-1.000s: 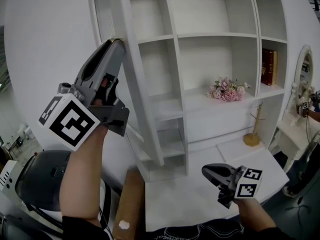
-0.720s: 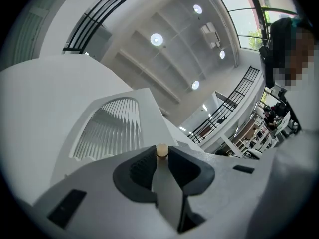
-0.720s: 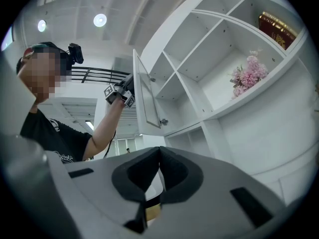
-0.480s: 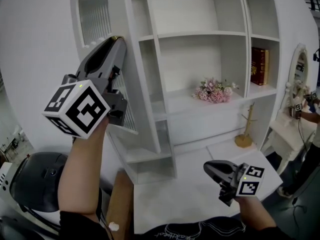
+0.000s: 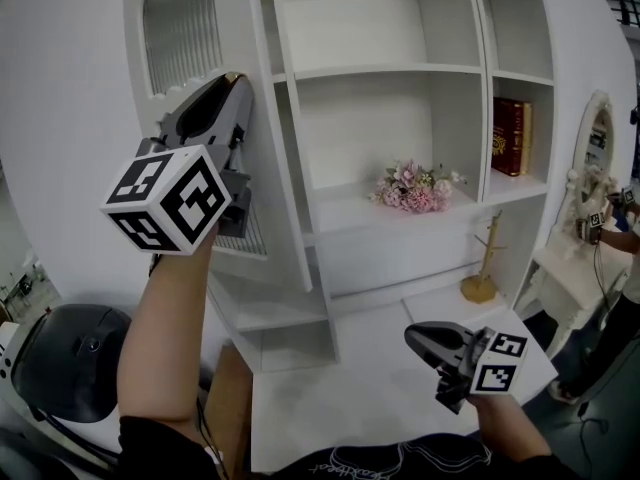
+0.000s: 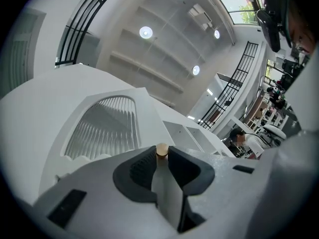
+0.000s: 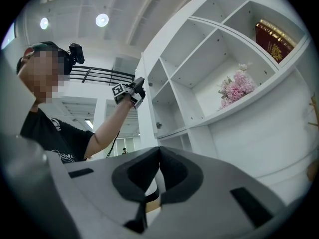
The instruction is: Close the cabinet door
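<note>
The cabinet (image 5: 385,68) stands open-fronted, and its one cabinet door (image 5: 185,38) hangs at the cabinet's left side, an upright white leaf with an arched ribbed pane, its long axis running top to bottom. The door is swung out from the cabinet front, not yet flush with it.

The left tongs (image 5: 235,80) are clamped on the door's free edge: in the left gripper view the white edge runs up between the jaws, with one small round knob (image 6: 162,150) just at their tips. So the door lies straight ahead of these tongs, already in their grip, and the open left bay of the cabinet lies just beyond that edge. Closing it looks like a matter of carrying that edge in toward the cabinet.

The right tongs (image 5: 415,336) hang low before the cabinet's base, well apart from the door, jaws together on nothing.

On the cabinet's shelves: one red book (image 5: 510,136), one bunch of pink flowers (image 5: 412,186), one wooden stand (image 5: 482,268).
</note>
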